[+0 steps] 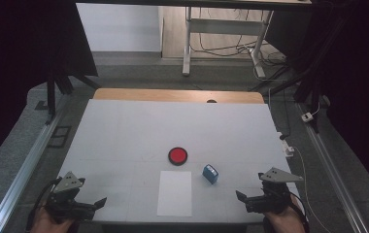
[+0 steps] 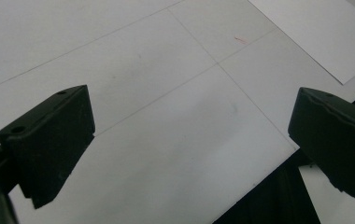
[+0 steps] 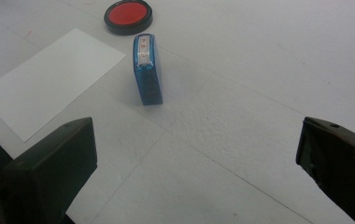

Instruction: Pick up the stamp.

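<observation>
A round black pad with a red centre (image 1: pixel 177 156) (image 3: pixel 128 16) lies mid-table. Right of it and nearer to me stands a small blue stamp block (image 1: pixel 210 174) (image 3: pixel 146 69) with a white label on top. A white sheet of paper (image 1: pixel 175 192) (image 2: pixel 323 32) (image 3: pixel 49 79) lies near the front edge. My left gripper (image 1: pixel 97 204) (image 2: pixel 189 144) rests open at the front left corner over bare table. My right gripper (image 1: pixel 243 196) (image 3: pixel 196 163) is open at the front right, a little short of the blue stamp, nothing between its jaws.
The white table (image 1: pixel 124 136) has a wooden strip (image 1: pixel 177 95) at its far edge. Metal rails (image 1: pixel 22 170) run along both sides on the floor. A desk frame (image 1: pixel 221 29) and cables (image 1: pixel 270 63) lie beyond the table.
</observation>
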{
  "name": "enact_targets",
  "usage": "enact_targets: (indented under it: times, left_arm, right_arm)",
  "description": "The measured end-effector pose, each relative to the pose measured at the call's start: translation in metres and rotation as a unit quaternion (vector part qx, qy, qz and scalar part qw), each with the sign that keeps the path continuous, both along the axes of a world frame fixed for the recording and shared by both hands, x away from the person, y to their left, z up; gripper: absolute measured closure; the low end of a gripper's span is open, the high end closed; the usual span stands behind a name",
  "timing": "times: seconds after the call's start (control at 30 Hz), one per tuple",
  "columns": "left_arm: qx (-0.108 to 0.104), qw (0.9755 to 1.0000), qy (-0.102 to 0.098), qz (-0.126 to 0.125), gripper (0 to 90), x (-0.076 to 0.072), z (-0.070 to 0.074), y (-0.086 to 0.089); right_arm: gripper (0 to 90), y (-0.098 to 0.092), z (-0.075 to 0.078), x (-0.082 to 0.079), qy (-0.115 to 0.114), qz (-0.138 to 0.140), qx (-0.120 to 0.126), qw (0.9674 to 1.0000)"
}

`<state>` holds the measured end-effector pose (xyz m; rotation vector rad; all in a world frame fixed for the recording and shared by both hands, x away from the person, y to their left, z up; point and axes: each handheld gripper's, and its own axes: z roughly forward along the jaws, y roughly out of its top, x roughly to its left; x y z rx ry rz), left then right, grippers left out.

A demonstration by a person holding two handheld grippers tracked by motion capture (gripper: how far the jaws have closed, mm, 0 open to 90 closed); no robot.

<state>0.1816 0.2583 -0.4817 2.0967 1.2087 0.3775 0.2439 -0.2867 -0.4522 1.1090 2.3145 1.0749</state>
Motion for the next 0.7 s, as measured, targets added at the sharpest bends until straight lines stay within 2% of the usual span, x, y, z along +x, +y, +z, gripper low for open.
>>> enact_targets:
  times: [0.17, 0.3, 0.4, 0.5, 0.7]
  left_arm:
    - [-0.001, 1.0, 0.003, 0.001, 1.2, 0.0, 0.0, 0.0]
    - [-0.006, 1.0, 0.004, 0.003, 1.2, 0.0, 0.0, 0.002]
    - [-0.006, 1.0, 0.004, 0.003, 1.3, 0.0, 0.0, 0.002]
    - [-0.004, 1.0, 0.004, 0.002, 1.3, 0.0, 0.0, 0.001]
    - [0.0, 1.0, 0.003, -0.001, 1.8, -0.001, 0.0, 0.0]
  right_arm:
    - [0.0, -0.001, 0.003, 0.0, -0.007, 0.003, -0.002, 1.0]
    - [0.0, 0.002, 0.007, 0.0, -0.01, 0.009, 0.008, 0.9999]
    - [0.0, 0.003, 0.007, 0.001, -0.015, 0.015, 0.002, 0.9998]
    - [0.0, 0.006, 0.005, 0.001, -0.017, 0.023, -0.015, 0.9995]
    - [0.0, 0.01, 0.0, 0.004, -0.014, 0.034, -0.024, 0.999]
